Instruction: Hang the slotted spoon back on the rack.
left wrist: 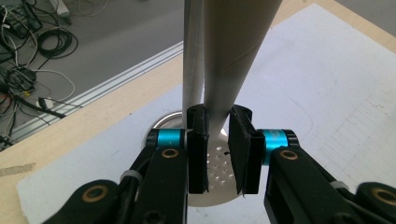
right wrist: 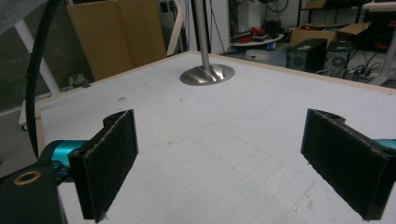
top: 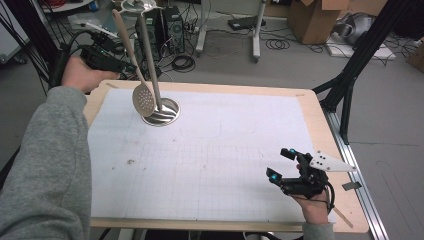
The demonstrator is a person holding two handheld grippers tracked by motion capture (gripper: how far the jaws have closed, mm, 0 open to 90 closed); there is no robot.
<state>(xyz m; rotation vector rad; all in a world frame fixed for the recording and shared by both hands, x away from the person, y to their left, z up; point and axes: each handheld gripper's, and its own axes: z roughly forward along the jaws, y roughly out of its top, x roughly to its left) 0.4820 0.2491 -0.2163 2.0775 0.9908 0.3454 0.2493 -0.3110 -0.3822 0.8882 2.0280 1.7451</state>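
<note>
A beige skimmer spoon (top: pixel 143 99) with a perforated round head hangs tilted above the table's far left. My left gripper (top: pixel 131 69) is shut on its handle (left wrist: pixel 229 60), and the head (left wrist: pixel 217 175) shows below the pads. Right behind the spoon stands a metal rack: a thin pole (top: pixel 149 60) on a round steel base (top: pixel 167 114). Whether spoon and pole touch I cannot tell. My right gripper (top: pixel 280 164) rests at the front right of the table, open, with nothing between its pads (right wrist: pixel 109 163).
A white gridded sheet (top: pixel 215 150) covers the wooden table (top: pixel 320 115). Cables, computer cases and cardboard boxes lie on the floor beyond the far edge. A black tripod leg (top: pixel 350 75) stands past the table's right side.
</note>
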